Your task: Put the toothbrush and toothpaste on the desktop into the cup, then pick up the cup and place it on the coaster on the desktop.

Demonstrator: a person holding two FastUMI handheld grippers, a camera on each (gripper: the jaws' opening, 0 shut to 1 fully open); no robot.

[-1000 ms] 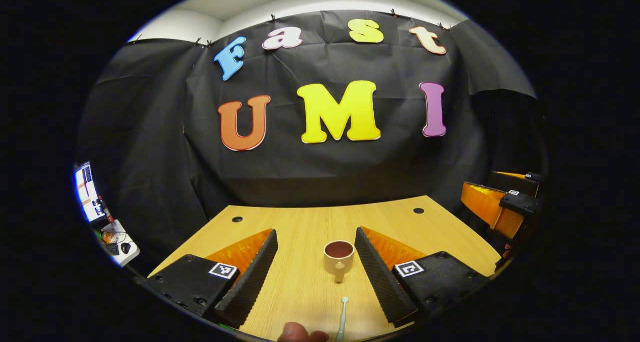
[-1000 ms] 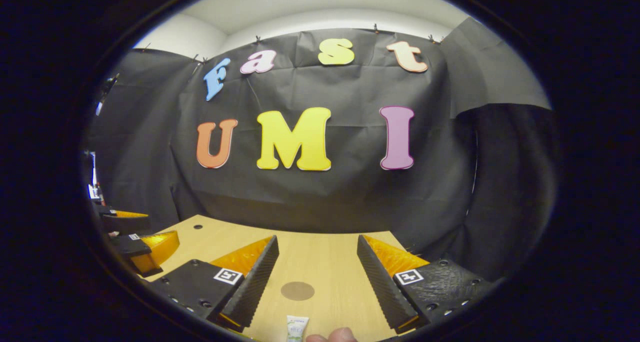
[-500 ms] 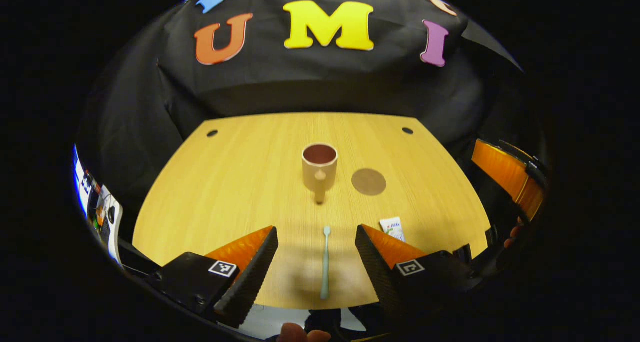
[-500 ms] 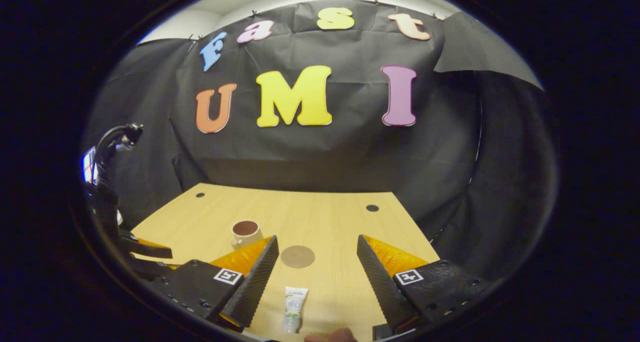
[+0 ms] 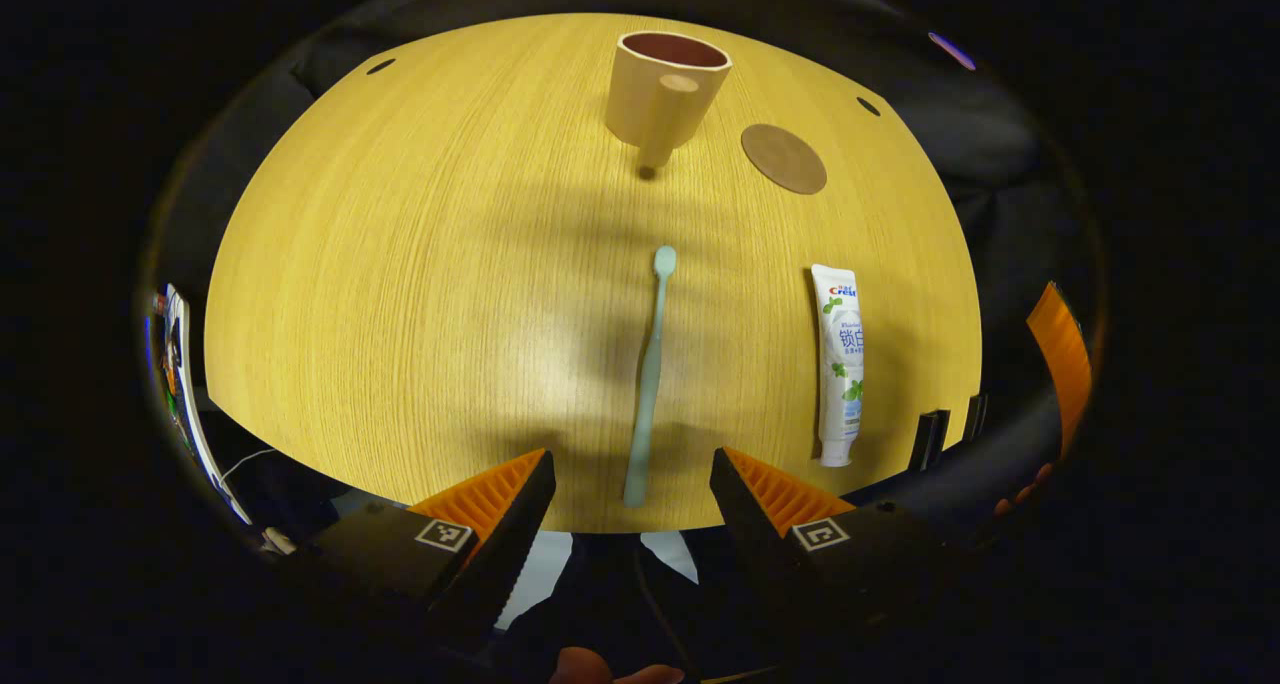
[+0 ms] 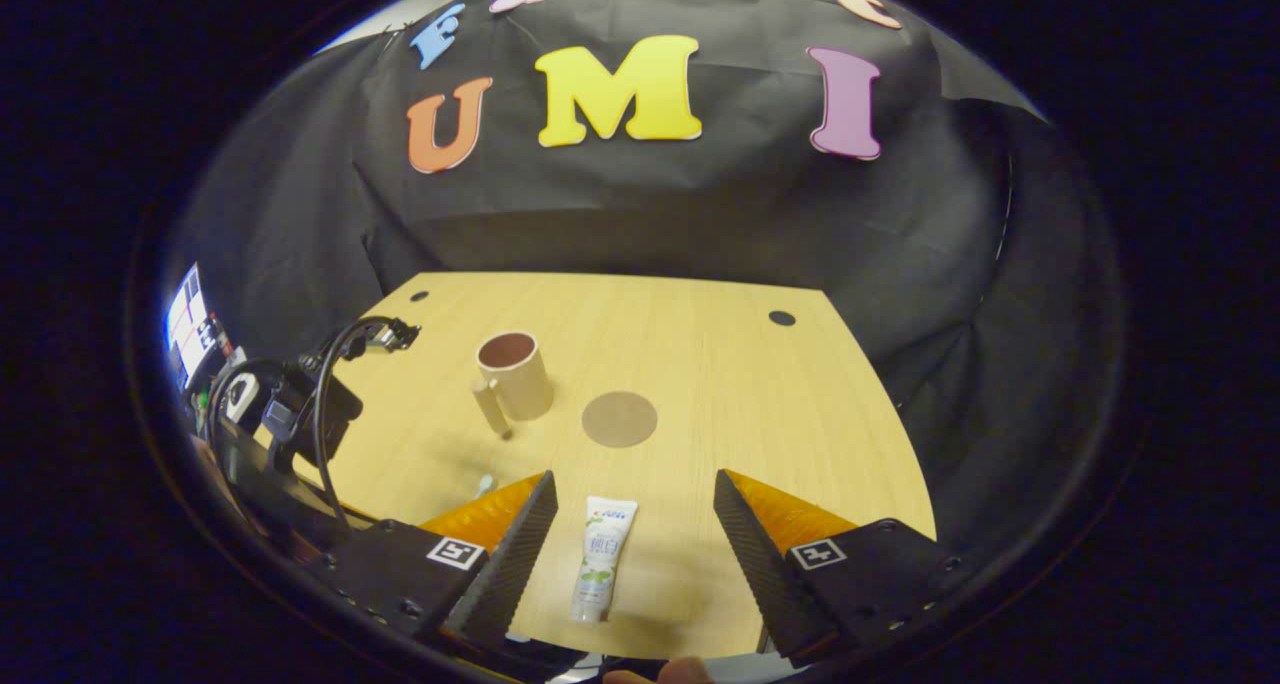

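A pale green toothbrush (image 5: 648,364) lies lengthwise on the wooden desktop (image 5: 400,264), head toward a beige cup (image 5: 665,89) with a dark inside and a peg handle. My left gripper (image 5: 630,461) hangs open above the handle end of the toothbrush, at the near edge, holding nothing. A white toothpaste tube (image 5: 838,359) lies to the right of the brush, and a round brown coaster (image 5: 783,158) sits right of the cup. My right gripper (image 6: 632,484) is open above the toothpaste tube (image 6: 600,559). Beyond it are the coaster (image 6: 619,419) and the cup (image 6: 513,374).
The desktop (image 6: 750,414) has dark cable holes at its far corners. The black cloth wall rises just behind it. The left gripper's body with looping cables (image 6: 300,414) sits at the left in the right gripper view. A lit screen (image 6: 190,324) stands off the table's left side.
Both grippers have risen and tilted down toward the desktop. The left one now looks almost straight down on the toothbrush. The toothpaste lies farther between the right fingers.
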